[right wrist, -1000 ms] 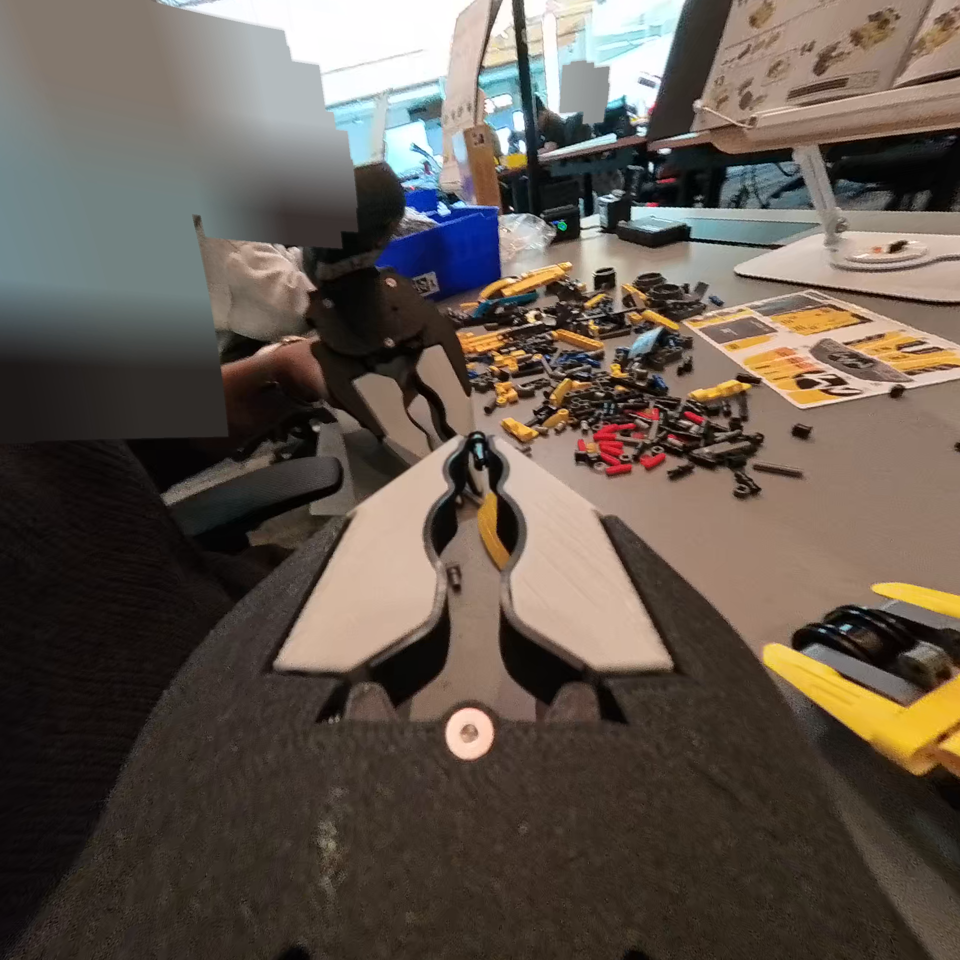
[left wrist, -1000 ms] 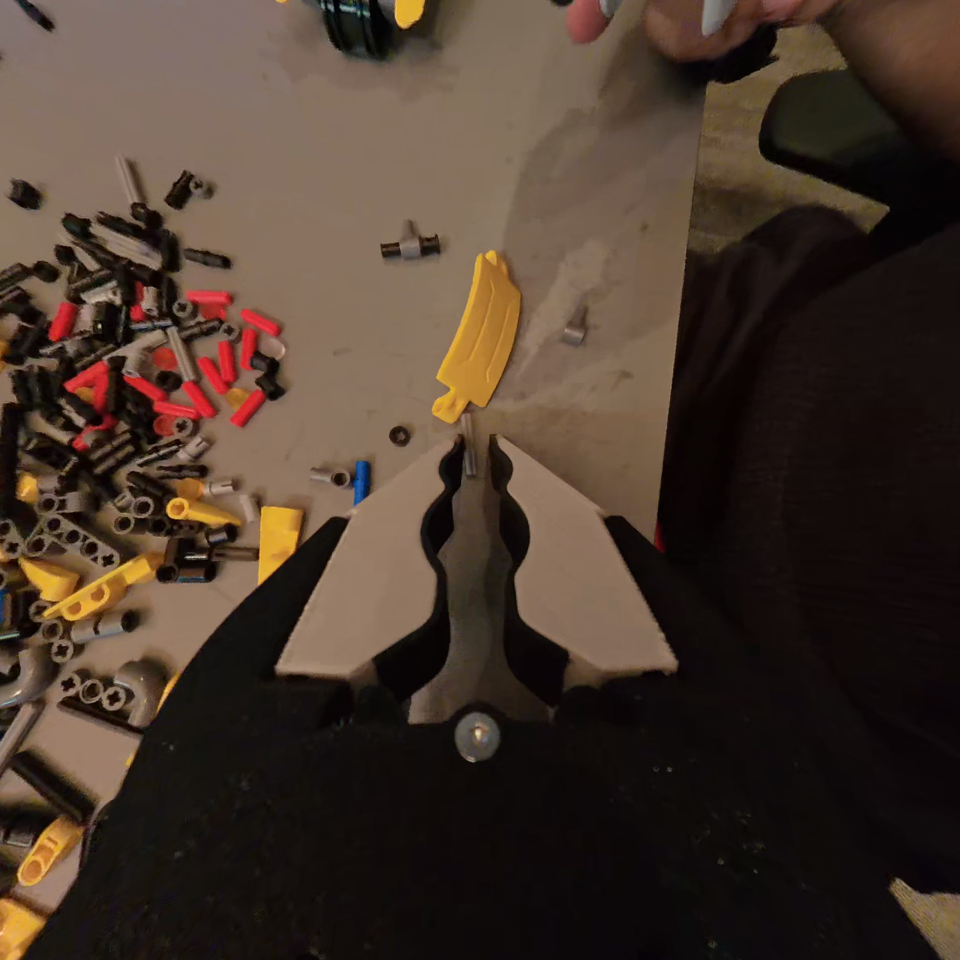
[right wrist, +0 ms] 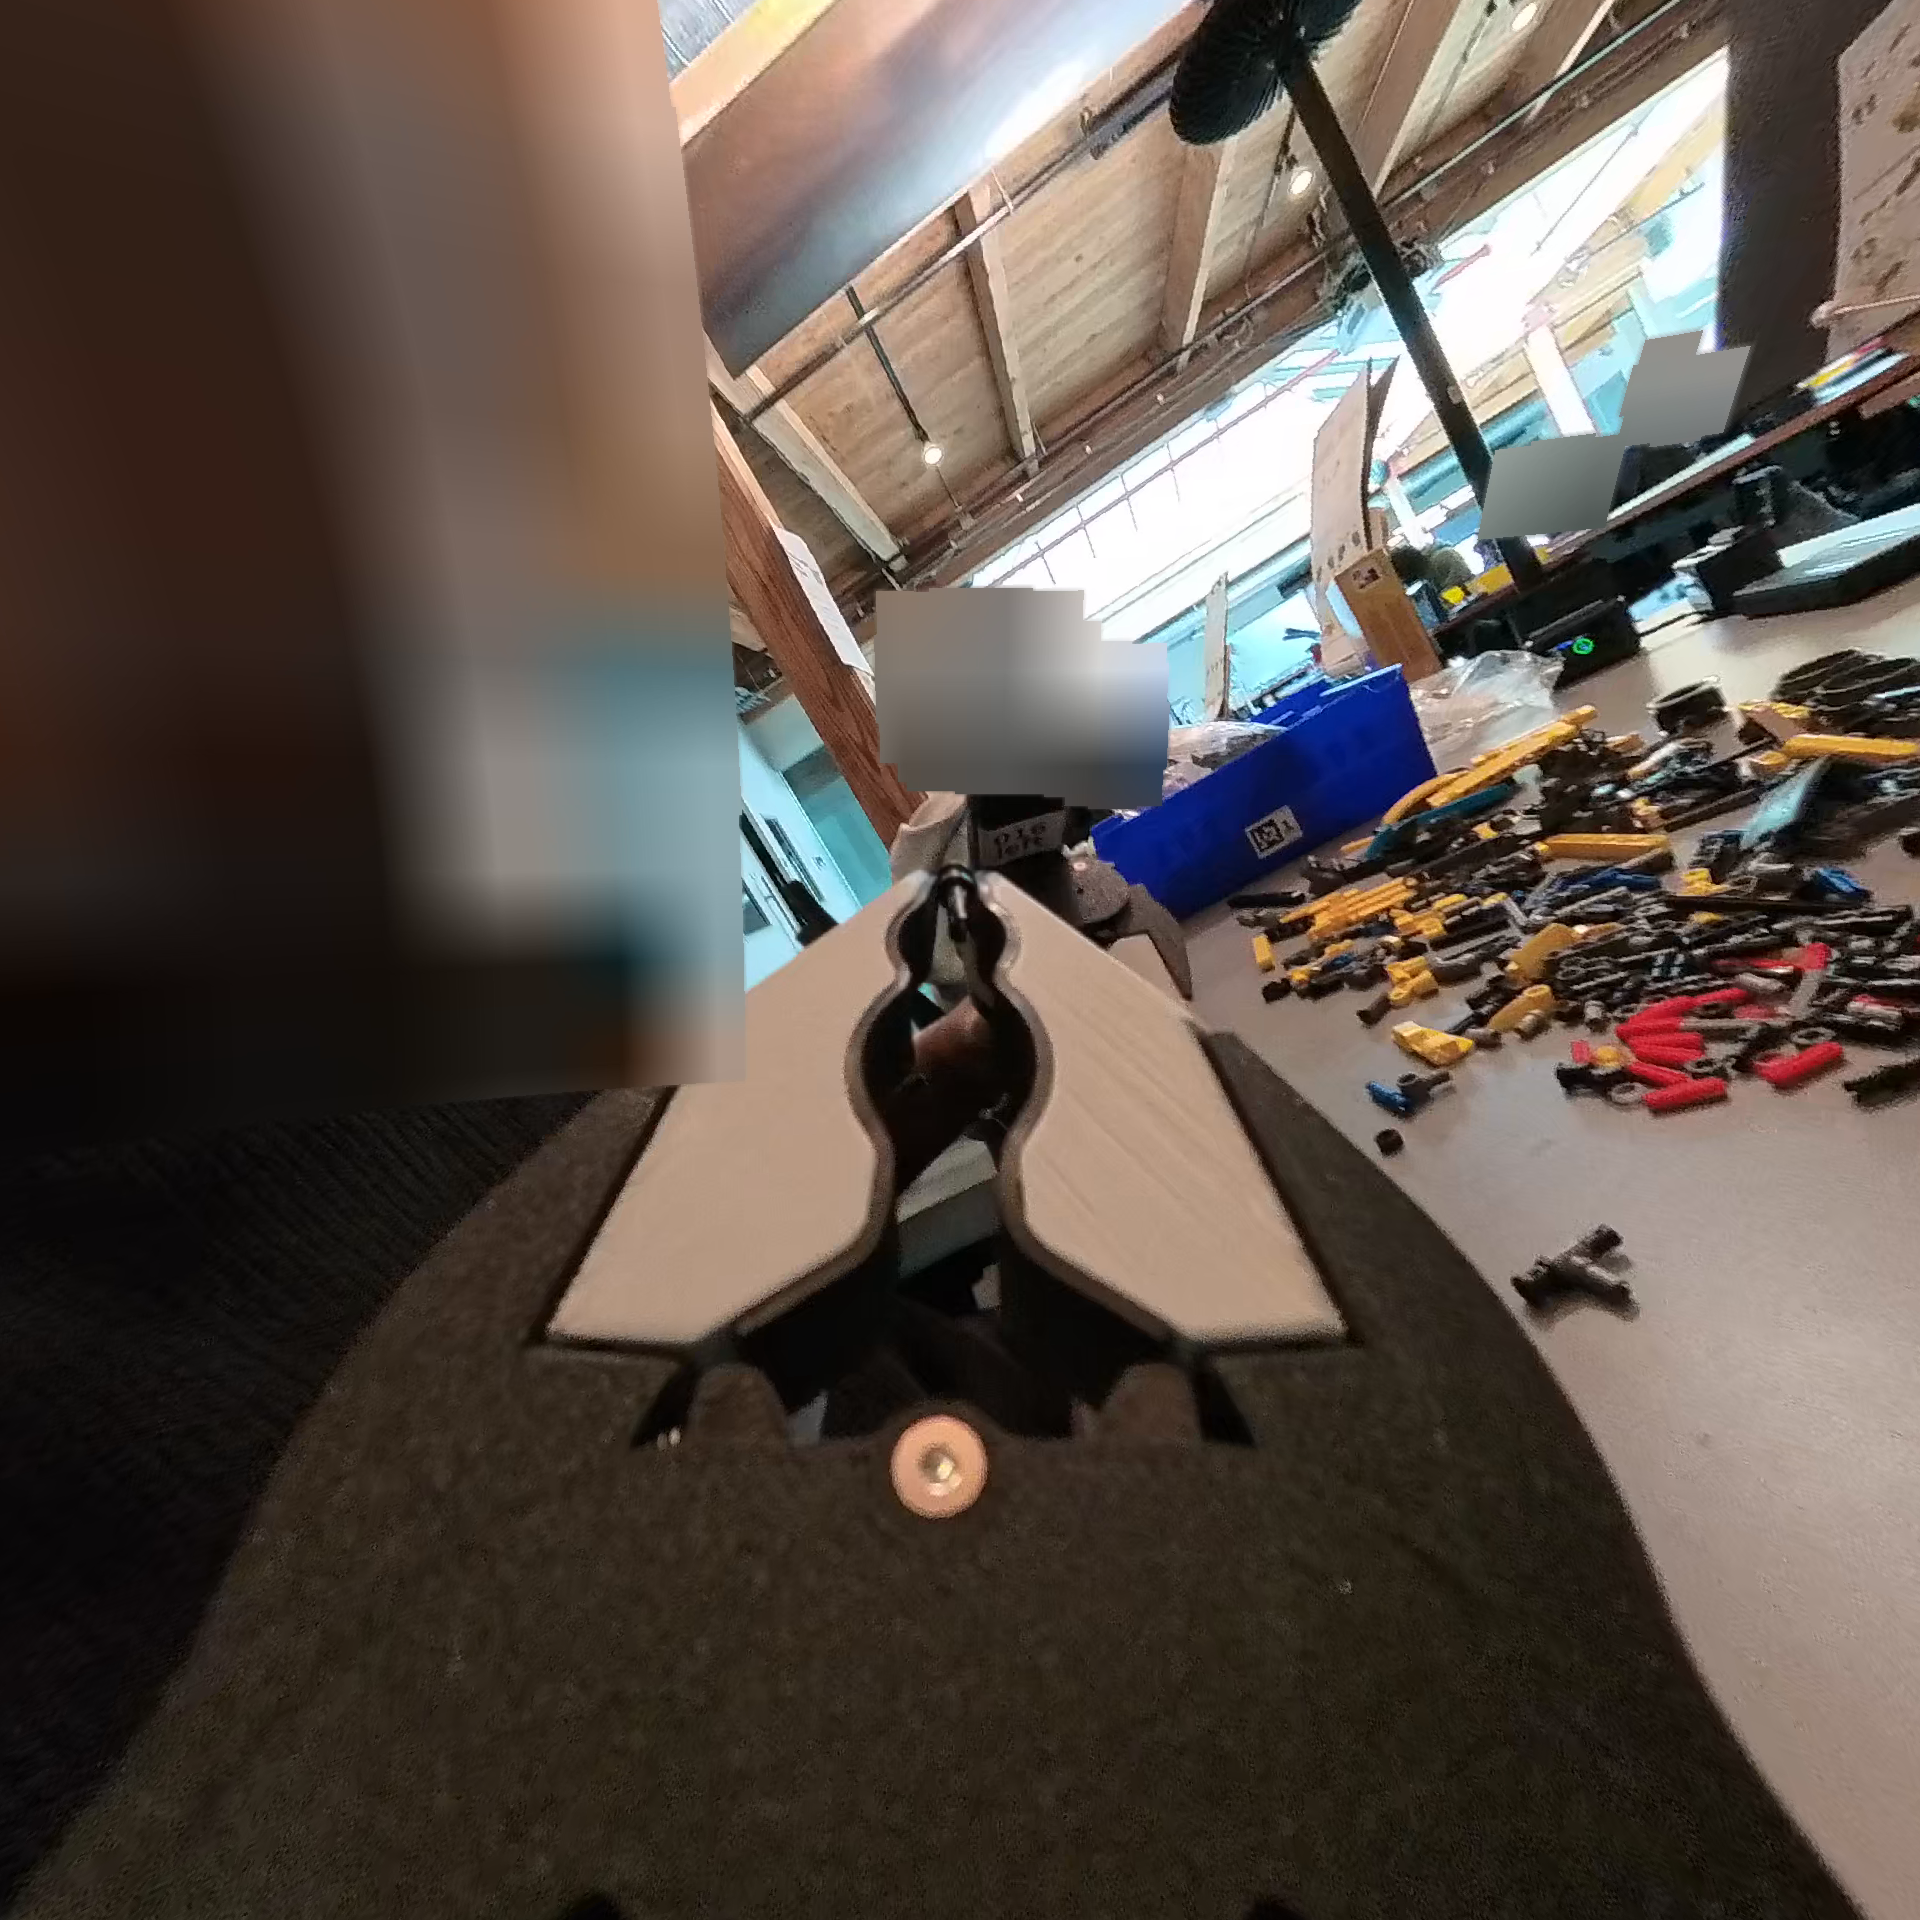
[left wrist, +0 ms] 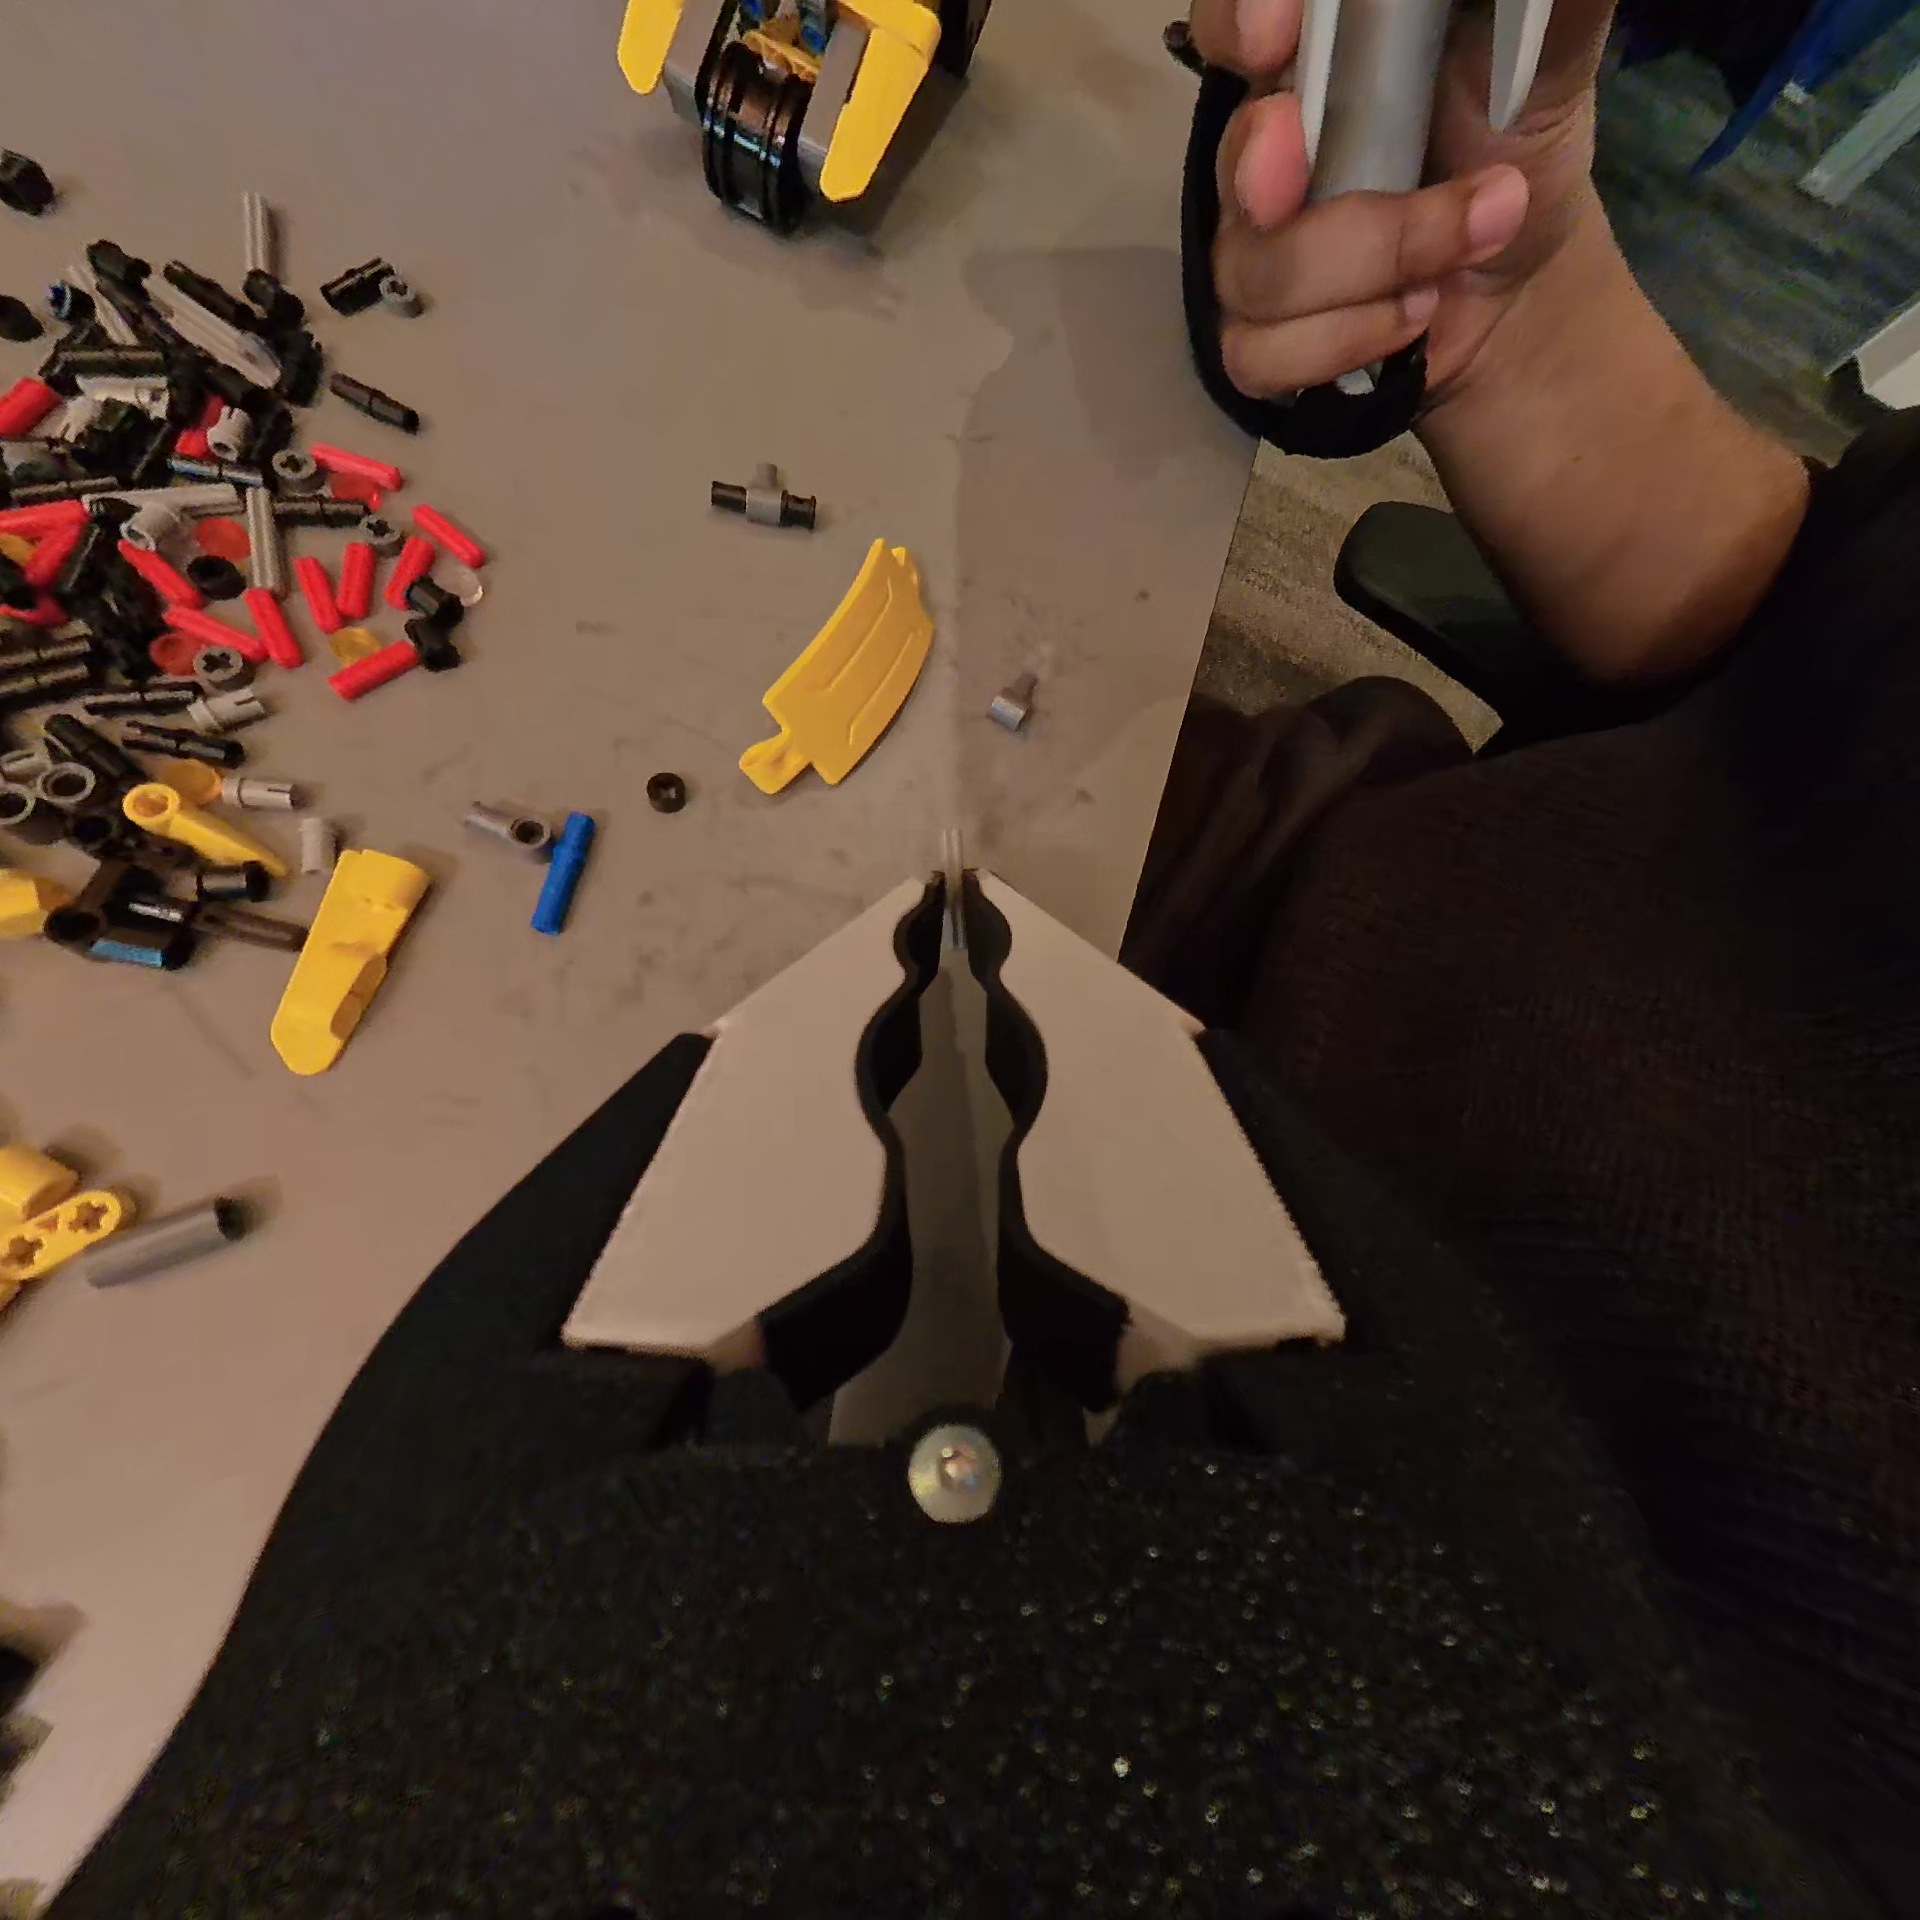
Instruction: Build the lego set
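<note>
A: Left tongs (left wrist: pixel 953 878)?
B: Tips pinched on a thin pale grey axle pin (left wrist: pixel 951 883), which pokes just past them. They hang above the near edge of the worktop (left wrist: pixel 665 395), a matte grey top with smudges. Fingers are smooth grey wedges with wavy black liners; the body is black, grainy.

A: What's nearest?
B: One curved yellow plastic panel (left wrist: pixel 847 675), ribbed, lying flat ahead of the tips. One small grey connector (left wrist: pixel 1012 704) to its right, near the table edge. One black round bush (left wrist: pixel 665 792) to its left. One blue pin (left wrist: pixel 562 871) touching a grey connector (left wrist: pixel 509 828). One grey tee piece with black pins (left wrist: pixel 764 504) farther out.

A: Loose parts?
B: A dense heap of red, black, grey and yellow pins and beams (left wrist: pixel 156 582) on the left, too many to count. One yellow and black wheeled sub-assembly (left wrist: pixel 779 94) at the far side.

A: Right tongs (right wrist: pixel 954 896)?
B: Closed on a small black pin (right wrist: pixel 958 902) at the very tips, raised off the worktop and tilted up. In the left wrist view a hand (left wrist: pixel 1382 229) grips its silver handle. A blue bin (right wrist: pixel 1278 810) sits behind the heap.
</note>
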The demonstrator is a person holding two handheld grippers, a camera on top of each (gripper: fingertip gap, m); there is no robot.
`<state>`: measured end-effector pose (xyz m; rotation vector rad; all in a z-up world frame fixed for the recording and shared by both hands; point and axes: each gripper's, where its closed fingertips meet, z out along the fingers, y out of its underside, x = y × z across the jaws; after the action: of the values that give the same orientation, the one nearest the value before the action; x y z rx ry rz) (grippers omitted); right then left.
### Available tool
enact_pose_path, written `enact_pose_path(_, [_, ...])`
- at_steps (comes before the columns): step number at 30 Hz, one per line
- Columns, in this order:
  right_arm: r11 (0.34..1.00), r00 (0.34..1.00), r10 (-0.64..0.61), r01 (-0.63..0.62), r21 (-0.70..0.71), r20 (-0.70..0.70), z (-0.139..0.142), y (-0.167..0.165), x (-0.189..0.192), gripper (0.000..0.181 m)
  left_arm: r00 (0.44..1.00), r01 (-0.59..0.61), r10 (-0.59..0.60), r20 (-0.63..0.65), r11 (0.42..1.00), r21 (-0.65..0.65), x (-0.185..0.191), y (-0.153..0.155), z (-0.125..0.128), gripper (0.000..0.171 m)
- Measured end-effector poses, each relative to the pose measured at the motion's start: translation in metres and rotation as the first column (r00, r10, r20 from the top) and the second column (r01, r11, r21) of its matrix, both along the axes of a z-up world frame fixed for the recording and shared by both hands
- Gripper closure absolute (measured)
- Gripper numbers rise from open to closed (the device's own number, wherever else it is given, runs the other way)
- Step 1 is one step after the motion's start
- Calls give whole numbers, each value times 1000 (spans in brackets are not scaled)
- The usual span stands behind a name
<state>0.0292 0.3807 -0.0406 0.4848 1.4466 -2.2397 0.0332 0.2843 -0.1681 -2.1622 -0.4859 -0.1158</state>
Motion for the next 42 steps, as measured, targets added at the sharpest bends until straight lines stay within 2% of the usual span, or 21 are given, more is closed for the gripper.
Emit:
enact_pose_path(1, [1000,1000,-4,4,16,-5,-1,-2,0,177,1000,2,-2,4,1000,-4,1,-1,-1,168])
enact_pose_path(6, [994,999,-15,18,107,-34,-9,-15,5,176,1000,5,-5,6,1000,9,6,1,-1,168])
enact_pose_path(9, [982,997,-35,47,185,-72,-18,-23,14,177,1000,25,-25,1,997,75,15,7,7,168])
enact_pose_path(11, [987,998,-22,31,155,-61,-15,-21,27,177,999,48,-52,17,984,170,27,17,22,168])
enact_pose_path(14, [999,999,20,-22,46,36,-9,-12,41,176,990,87,-121,79,933,348,52,34,49,169])
enact_pose_path(16, [999,994,44,-45,9,96,-11,-7,49,177,975,102,-175,139,902,420,69,42,56,169])
enact_pose_path(19, [997,984,65,-71,32,167,-26,-5,68,177,928,121,-262,266,885,449,102,49,50,169])
enact_pose_path(22, [988,966,105,-128,83,237,-46,-12,99,177,819,121,-364,444,866,486,147,51,41,169])
enact_pose_path(24, [977,947,139,-178,116,289,-62,-19,122,176,752,90,-387,534,863,498,169,52,32,169])
enact_pose_path(27, [970,895,181,-231,77,408,-82,-27,148,177,703,45,-384,598,864,502,189,53,20,169])
enact_pose_path(30, [974,803,215,-219,-61,556,-94,-30,159,177,712,19,-374,594,856,516,191,54,23,169])
enact_pose_path(33, [972,739,231,-198,-123,633,-103,-29,166,177,728,-5,-367,579,842,540,189,52,29,169])
enact_pose_path(36, [970,721,242,-205,-134,649,-103,-28,169,176,720,-25,-368,589,834,551,189,50,29,169])
enact_pose_path(42, [963,729,253,-255,-91,636,-103,-35,176,176,738,-39,-335,586,845,533,187,51,26,169])
